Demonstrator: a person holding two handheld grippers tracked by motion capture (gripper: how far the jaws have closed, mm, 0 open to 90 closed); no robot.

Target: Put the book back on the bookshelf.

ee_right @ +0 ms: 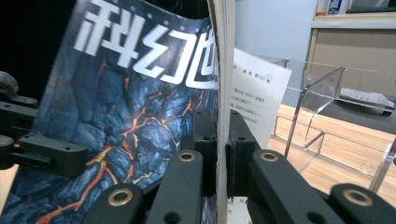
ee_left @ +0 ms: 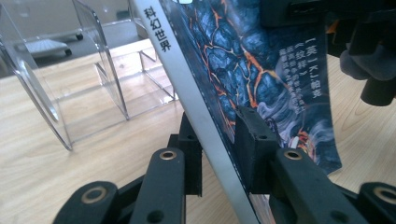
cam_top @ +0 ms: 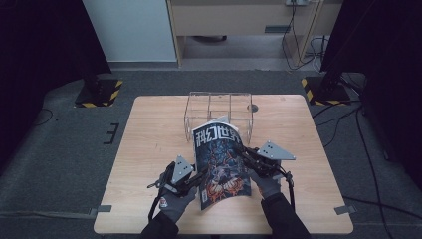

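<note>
A: Near first. Left hand-held gripper [cam_top: 195, 180] clamped on the magazine [cam_top: 221, 164] at its spine edge; right hand-held gripper [cam_top: 245, 155] clamped on the page edge.

B: Why two grips?

A: Likely keeps the magazine flat and upright, tilted above the table [cam_top: 149, 149], lined up for the clear acrylic rack [cam_top: 219, 112] just behind it.

B: In a slot yet?

A: No, top edge is near the rack's front, still outside.

B: Writing?

A: Cover title 科幻世界, also on the spine [ee_left: 158, 28]. Small vertical text on the cover, too blurry to read.
</note>
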